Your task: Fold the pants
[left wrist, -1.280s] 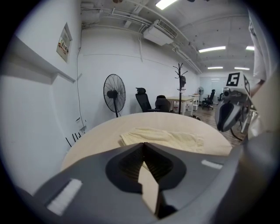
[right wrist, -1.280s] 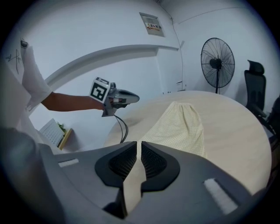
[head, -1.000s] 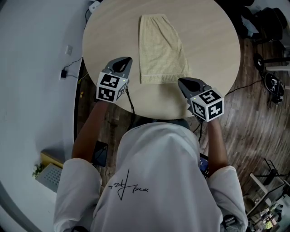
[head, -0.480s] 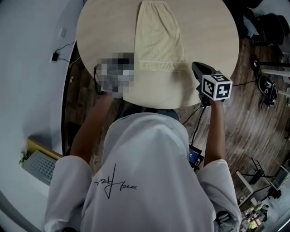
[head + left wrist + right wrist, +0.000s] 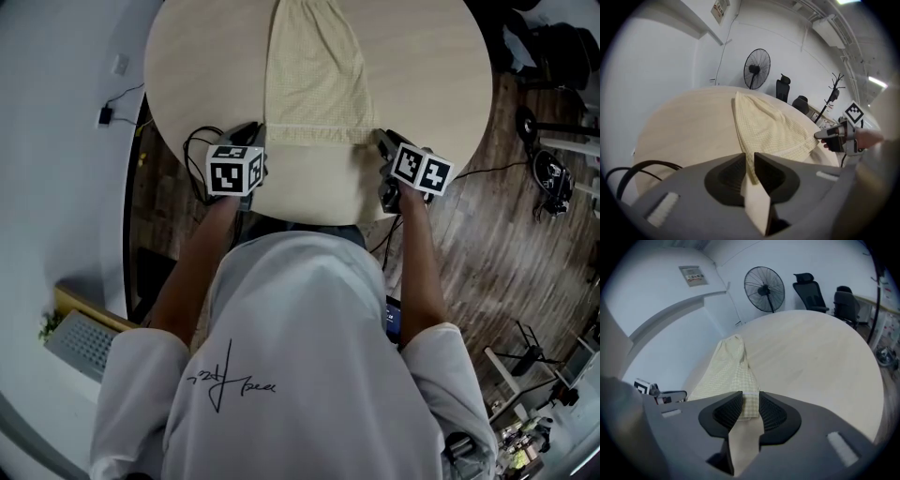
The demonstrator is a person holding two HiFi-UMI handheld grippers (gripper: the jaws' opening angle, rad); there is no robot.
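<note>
Pale yellow checked pants (image 5: 314, 75) lie folded lengthwise on the round wooden table (image 5: 431, 75), their wide hem toward me. My left gripper (image 5: 251, 131) is down at the hem's near left corner. In the left gripper view its jaws (image 5: 749, 161) stand a narrow gap apart, with the pants' (image 5: 768, 131) corner showing in the gap. My right gripper (image 5: 382, 139) is at the near right corner. Its jaws (image 5: 750, 401) have just been opening and stand open around the hem corner of the pants (image 5: 729, 366), the pads apart from the cloth.
A black cable (image 5: 192, 155) loops over the table's near left edge. Beyond the table stand a fan (image 5: 764, 289), office chairs (image 5: 808, 287) and a coat stand (image 5: 833, 91). White wall lies to the left, wood floor (image 5: 506, 253) to the right.
Both grippers came down and forward from above the table's near edge to the two near corners of the pants' hem. The pants have not moved on the table.
</note>
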